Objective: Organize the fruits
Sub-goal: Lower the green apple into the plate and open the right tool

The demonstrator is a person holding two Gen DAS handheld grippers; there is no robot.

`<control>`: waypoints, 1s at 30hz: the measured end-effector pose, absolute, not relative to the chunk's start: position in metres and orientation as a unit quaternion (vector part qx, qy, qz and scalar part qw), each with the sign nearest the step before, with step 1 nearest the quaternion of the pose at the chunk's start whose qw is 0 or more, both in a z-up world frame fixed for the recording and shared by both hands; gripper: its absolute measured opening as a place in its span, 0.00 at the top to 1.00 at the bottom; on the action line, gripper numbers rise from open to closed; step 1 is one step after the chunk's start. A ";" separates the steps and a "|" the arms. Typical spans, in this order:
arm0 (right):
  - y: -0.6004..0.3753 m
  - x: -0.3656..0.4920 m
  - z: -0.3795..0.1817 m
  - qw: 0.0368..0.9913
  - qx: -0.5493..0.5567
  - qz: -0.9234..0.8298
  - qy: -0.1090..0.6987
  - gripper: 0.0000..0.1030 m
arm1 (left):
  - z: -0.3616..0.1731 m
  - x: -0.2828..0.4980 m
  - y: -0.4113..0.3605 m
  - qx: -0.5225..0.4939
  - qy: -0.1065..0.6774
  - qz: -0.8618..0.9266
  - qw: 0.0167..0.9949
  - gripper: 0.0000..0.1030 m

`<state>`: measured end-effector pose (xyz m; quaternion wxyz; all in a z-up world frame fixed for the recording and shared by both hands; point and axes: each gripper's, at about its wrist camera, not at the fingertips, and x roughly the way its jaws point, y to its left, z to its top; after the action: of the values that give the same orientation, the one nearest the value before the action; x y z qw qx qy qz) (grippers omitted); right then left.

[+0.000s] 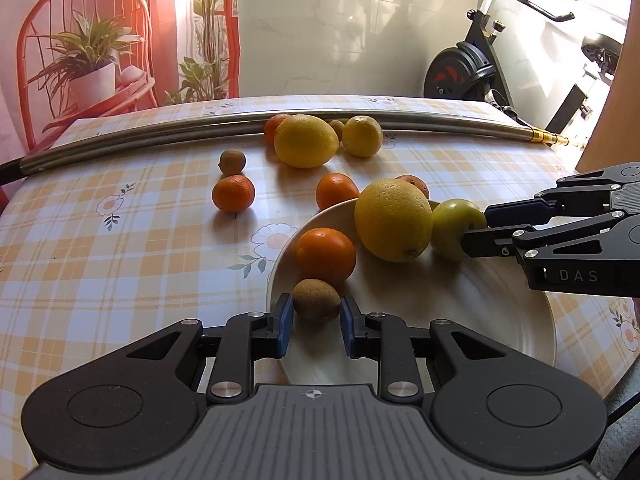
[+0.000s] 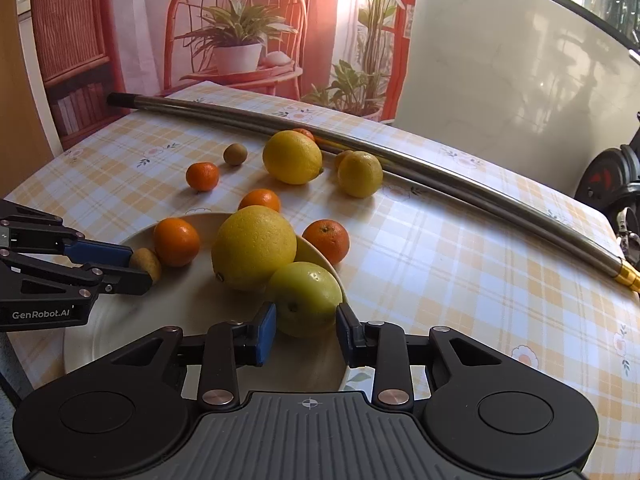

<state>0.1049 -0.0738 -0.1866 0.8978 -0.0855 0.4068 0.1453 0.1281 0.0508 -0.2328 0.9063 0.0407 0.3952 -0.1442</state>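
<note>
A white plate (image 1: 520, 340) on the checked tablecloth holds a mandarin (image 1: 326, 256), a big yellow citrus (image 1: 394, 220), a green apple (image 2: 306, 300) and a brown kiwi (image 1: 316, 300). My left gripper (image 1: 316, 316) is shut on the kiwi at the plate's left rim, its blue pads pressing on both sides. My right gripper (image 2: 306, 326) is shut on the green apple at the plate's right side, beside the yellow citrus. Each gripper shows in the other's view: the left gripper (image 2: 140, 268) and the right gripper (image 1: 474, 228).
Loose on the cloth beyond the plate lie mandarins (image 1: 233, 193), a kiwi (image 1: 232, 161) and two yellow citrus fruits (image 1: 306, 141). A long metal pole (image 1: 160, 136) runs across the table's far side. An exercise bike (image 1: 472, 64) stands past the right corner.
</note>
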 end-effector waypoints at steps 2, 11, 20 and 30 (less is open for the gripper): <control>-0.071 0.108 -0.186 0.900 -0.090 0.145 0.402 0.71 | -0.233 0.130 0.051 0.039 0.393 -0.144 0.907 0.74; -0.064 0.114 -0.184 0.903 -0.100 0.144 0.391 0.71 | -0.233 0.133 0.050 0.040 0.388 -0.145 0.909 0.73; -0.065 0.111 -0.184 0.902 -0.093 0.142 0.396 0.70 | -0.232 0.130 0.049 0.041 0.396 -0.146 0.905 0.73; -0.071 0.108 -0.183 0.904 -0.083 0.138 0.396 0.70 | -0.231 0.128 0.049 0.040 0.398 -0.149 0.904 0.73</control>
<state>0.1077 -0.0711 -0.1827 0.9038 -0.0834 0.3965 0.1380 0.1283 0.0495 -0.2306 0.9044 0.0404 0.3977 -0.1490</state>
